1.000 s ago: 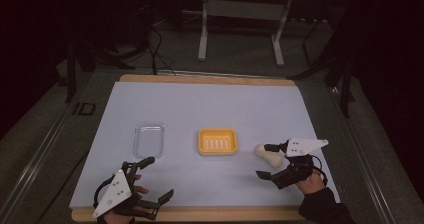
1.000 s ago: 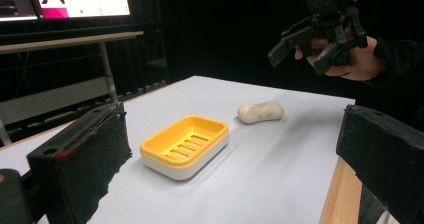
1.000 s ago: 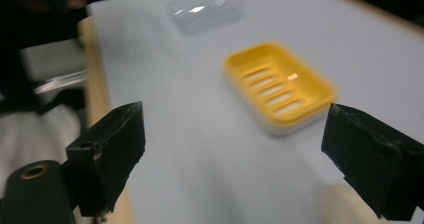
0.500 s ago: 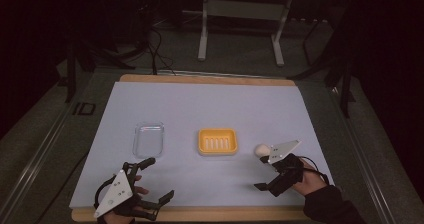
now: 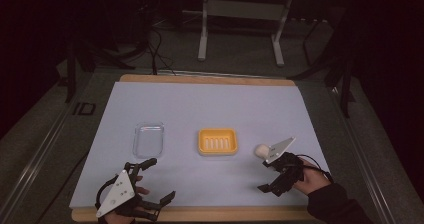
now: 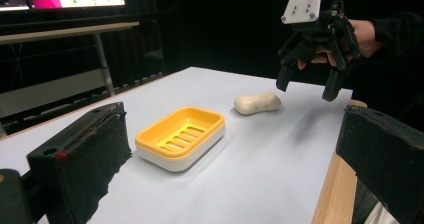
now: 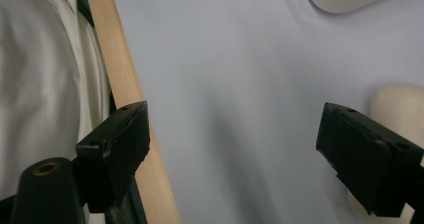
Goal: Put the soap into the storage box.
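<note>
A yellow soap dish (image 5: 217, 141) with a white base sits mid-table, and it is empty in the left gripper view (image 6: 180, 134). Just right of it, a cream bar of soap (image 5: 260, 150) lies on the white mat (image 6: 257, 103). My right gripper (image 5: 266, 175) hovers just in front of the soap with its jaws wide apart and nothing between them; its own view has the soap (image 7: 400, 101) beyond the right jaw. Near the front left edge, my left gripper (image 5: 157, 180) is open and empty, looking across at the dish and at the right gripper (image 6: 306, 86).
A clear plastic tray (image 5: 148, 139) lies left of the dish. The table's wooden front edge (image 7: 125, 84) runs close under the right gripper, with the person's pale clothing (image 7: 40, 84) beyond it. Dark floor and metal stands surround the table.
My right gripper has drawn back toward the front edge and turned, its jaws now clear of the soap, which stays on the mat. The left gripper has not moved.
</note>
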Demonstrator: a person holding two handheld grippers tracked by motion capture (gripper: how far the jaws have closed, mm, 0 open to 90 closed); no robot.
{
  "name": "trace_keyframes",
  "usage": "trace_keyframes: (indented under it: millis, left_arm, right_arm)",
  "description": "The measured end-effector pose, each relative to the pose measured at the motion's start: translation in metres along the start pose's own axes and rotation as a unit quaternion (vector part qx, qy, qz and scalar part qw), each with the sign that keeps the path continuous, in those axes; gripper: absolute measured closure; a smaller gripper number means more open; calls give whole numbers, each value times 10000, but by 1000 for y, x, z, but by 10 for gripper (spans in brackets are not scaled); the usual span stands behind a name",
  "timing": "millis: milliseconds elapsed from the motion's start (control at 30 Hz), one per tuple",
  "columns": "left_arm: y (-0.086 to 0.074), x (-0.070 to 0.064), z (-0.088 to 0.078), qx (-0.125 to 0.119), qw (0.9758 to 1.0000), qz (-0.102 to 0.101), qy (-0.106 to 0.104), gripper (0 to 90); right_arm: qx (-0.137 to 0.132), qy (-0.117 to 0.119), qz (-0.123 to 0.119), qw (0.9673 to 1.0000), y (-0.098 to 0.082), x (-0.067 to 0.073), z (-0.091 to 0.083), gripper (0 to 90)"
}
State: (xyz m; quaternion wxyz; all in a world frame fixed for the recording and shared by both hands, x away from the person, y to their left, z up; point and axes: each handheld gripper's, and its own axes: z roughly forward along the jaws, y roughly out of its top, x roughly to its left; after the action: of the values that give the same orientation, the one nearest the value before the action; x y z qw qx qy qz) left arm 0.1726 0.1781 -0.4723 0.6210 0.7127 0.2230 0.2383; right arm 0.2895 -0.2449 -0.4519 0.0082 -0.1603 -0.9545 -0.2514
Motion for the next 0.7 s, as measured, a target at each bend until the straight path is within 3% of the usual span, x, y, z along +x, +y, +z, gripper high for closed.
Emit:
trace_keyframes:
  millis: [200, 367, 700]
  left_arm:
    - [0, 0, 0, -6, 10000, -14, -7, 7]
    - [0, 0, 1, 9, 10000, 16, -16, 7]
    - [0, -1, 2, 79, 10000, 16, -43, 7]
  right_arm:
    - [210, 72, 54, 9997, 2, -2, -5, 151]
    - [540, 67, 81, 9985, 2, -1, -6, 154]
    - [1293, -40, 244, 9913, 1, -4, -3, 139]
